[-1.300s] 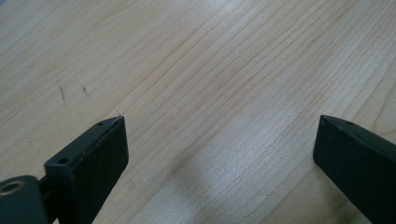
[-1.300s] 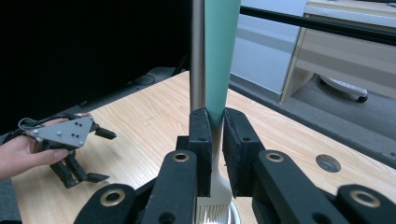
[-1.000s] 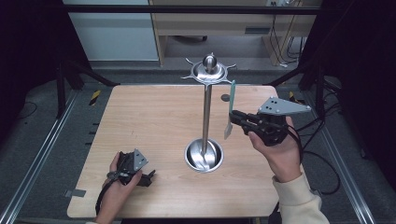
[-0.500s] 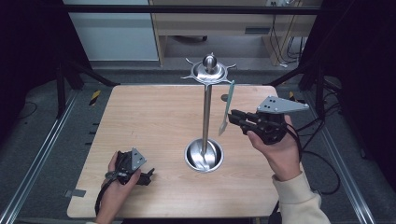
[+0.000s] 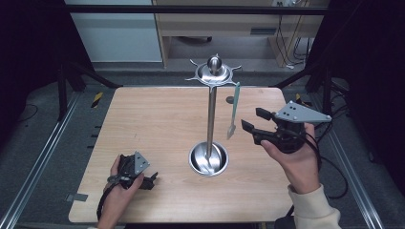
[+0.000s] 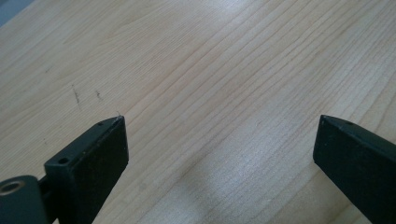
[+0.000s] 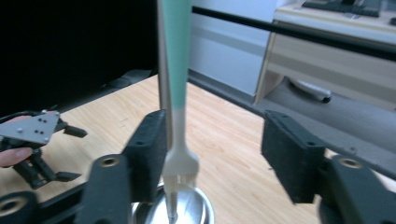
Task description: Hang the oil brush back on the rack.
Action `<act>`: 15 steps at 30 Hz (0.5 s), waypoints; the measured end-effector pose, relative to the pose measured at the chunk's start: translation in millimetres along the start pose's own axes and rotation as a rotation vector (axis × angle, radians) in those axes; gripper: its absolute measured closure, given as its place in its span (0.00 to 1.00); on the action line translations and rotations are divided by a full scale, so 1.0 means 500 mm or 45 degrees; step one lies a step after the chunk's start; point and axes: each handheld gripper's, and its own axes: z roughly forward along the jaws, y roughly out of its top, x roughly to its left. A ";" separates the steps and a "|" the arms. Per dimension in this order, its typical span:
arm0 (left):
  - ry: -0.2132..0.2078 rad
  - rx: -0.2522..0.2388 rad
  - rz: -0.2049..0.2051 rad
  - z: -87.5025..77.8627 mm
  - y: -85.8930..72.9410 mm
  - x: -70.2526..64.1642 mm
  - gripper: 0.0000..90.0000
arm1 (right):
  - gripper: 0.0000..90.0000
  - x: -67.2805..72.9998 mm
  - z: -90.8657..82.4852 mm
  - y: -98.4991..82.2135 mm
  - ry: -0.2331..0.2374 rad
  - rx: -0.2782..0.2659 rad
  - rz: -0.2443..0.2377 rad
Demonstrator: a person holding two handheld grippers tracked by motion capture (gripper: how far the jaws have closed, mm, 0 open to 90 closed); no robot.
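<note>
We see a fork [image 5: 233, 110] with a pale green handle hanging tines-down from one arm of the metal stand [image 5: 210, 109], whose pole rises from a round steel base [image 5: 208, 158] set a little toward the near edge from the middle of the table [image 5: 143, 124]. The fork hangs on the right side of the pole, toward the table's right edge, its tines above the tabletop and clear of the base.

The right gripper [image 5: 249, 120] is held up off the table near the right edge, pointing left toward the fork. Its jaws have just been opening and now stand spread. In the right gripper view the fork [image 7: 178, 116] hangs between the jaws, close against the left one (we cannot tell whether it grazes that pad), and well apart from the right one, so nothing is pinched. Behind the tines the steel base [image 7: 196, 210] shows low in that view, and the left gripper [image 7: 60, 154] appears farther off at the left.

The left gripper [image 5: 154, 180] rests low near the table's near left corner, in the person's left hand [image 5: 117, 191]. In the left gripper view its jaws stand wide apart over bare wood [image 6: 210, 93], with nothing between them.
</note>
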 end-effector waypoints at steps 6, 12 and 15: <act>0.005 -0.001 -0.007 -0.002 -0.001 0.003 0.03 | 0.26 -0.020 -0.015 -0.017 -0.089 0.008 0.032; 0.003 -0.001 -0.008 0.001 -0.001 0.003 0.03 | 0.16 -0.040 -0.021 -0.041 -0.169 0.034 0.033; 0.004 -0.001 -0.007 0.000 -0.001 0.003 0.03 | 0.13 -0.048 -0.019 -0.056 -0.187 0.068 0.020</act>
